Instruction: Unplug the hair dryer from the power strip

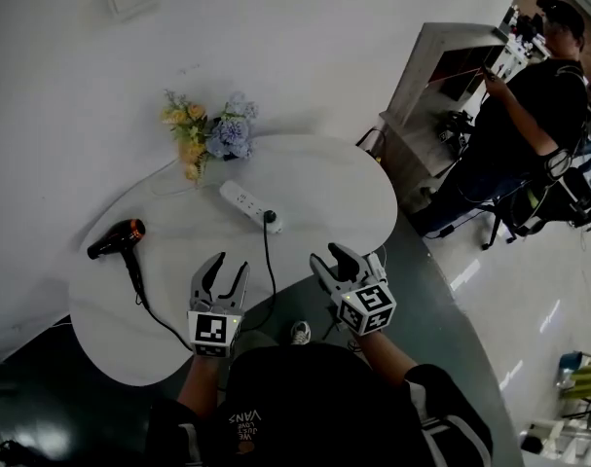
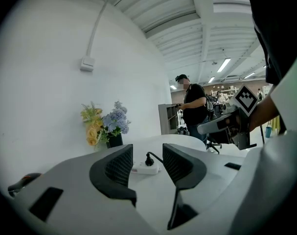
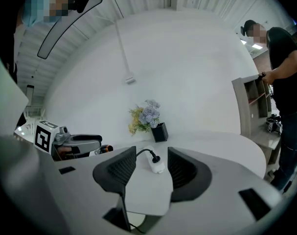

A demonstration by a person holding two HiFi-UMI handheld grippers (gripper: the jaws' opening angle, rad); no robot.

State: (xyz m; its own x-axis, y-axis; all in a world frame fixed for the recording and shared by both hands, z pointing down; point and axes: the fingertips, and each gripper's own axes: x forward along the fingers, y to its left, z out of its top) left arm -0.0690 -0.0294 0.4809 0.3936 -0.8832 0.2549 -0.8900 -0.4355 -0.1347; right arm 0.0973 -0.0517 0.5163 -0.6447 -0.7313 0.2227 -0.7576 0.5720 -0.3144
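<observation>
Hair dryer (image 1: 115,240) lies left of power strip (image 1: 248,205).

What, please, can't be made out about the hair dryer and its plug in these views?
Hair dryer: left gripper view, mostly lost at the picture's dark edge.
Power strip: left gripper view, one end behind the left tongs.
Cord: head view, middle stretch hidden under the left tongs.

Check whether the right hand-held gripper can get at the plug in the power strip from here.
Probably yes: the right hand-held gripper is open and empty, with only bare table between it and the plug.
</observation>
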